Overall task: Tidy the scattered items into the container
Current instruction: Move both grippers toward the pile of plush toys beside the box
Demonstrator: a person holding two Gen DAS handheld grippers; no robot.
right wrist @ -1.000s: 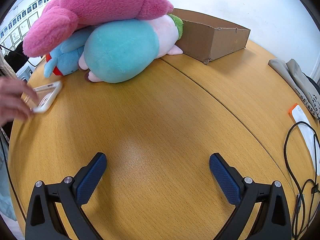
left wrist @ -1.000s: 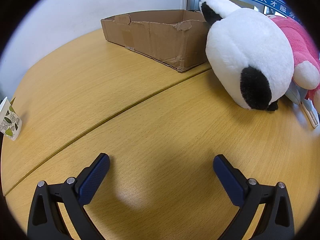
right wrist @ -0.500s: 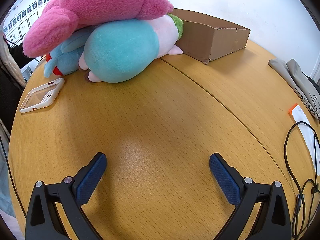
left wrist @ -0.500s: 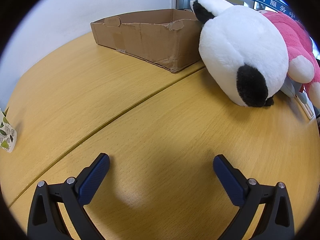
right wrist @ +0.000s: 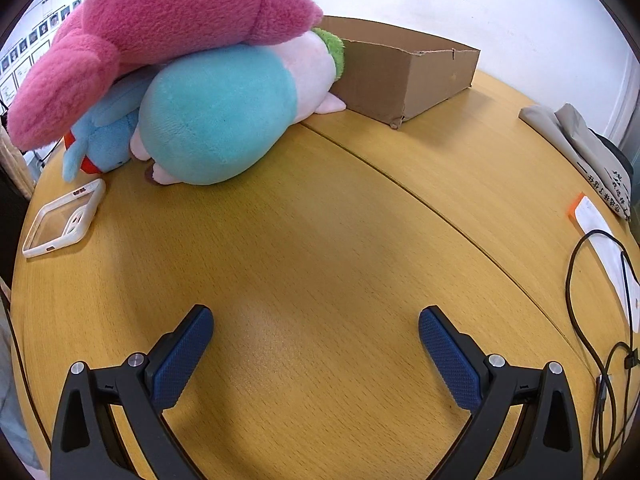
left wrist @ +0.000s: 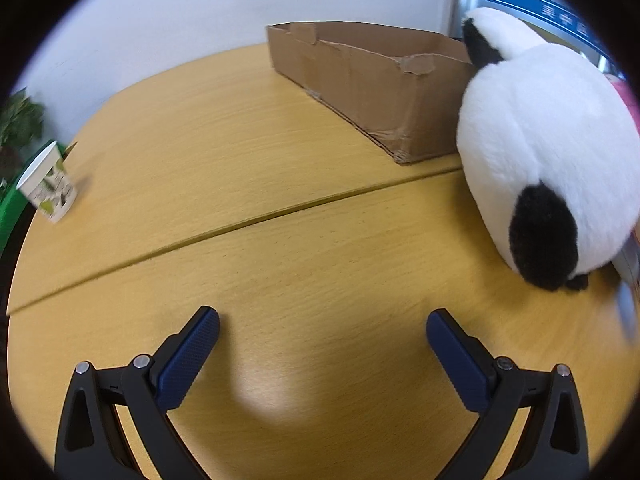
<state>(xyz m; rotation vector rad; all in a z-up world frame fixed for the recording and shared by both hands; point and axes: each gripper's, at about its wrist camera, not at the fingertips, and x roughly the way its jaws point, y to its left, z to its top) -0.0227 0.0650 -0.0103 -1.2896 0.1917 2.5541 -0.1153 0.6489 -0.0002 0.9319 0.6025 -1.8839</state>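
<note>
A shallow cardboard box (left wrist: 372,80) stands at the back of the wooden table (left wrist: 240,160); it also shows in the right wrist view (right wrist: 404,68). A white and black panda plush (left wrist: 548,152) lies against the box's right end. In the right wrist view a pink plush (right wrist: 172,24) lies on a teal and pink plush (right wrist: 228,112), with a small blue plush (right wrist: 104,140) beside them. My left gripper (left wrist: 322,332) is open and empty over bare table. My right gripper (right wrist: 316,330) is open and empty, well short of the plush pile.
A paper cup (left wrist: 48,184) stands at the table's left edge by a plant. A white phone case (right wrist: 64,218) lies left of the pile. A folded bag (right wrist: 588,156), a paper slip (right wrist: 600,232) and a black cable (right wrist: 588,304) lie at the right.
The left wrist view has swung left: box and panda shifted right, the cup came further into view. A hand at the phone case left. The right gripper has not moved.
</note>
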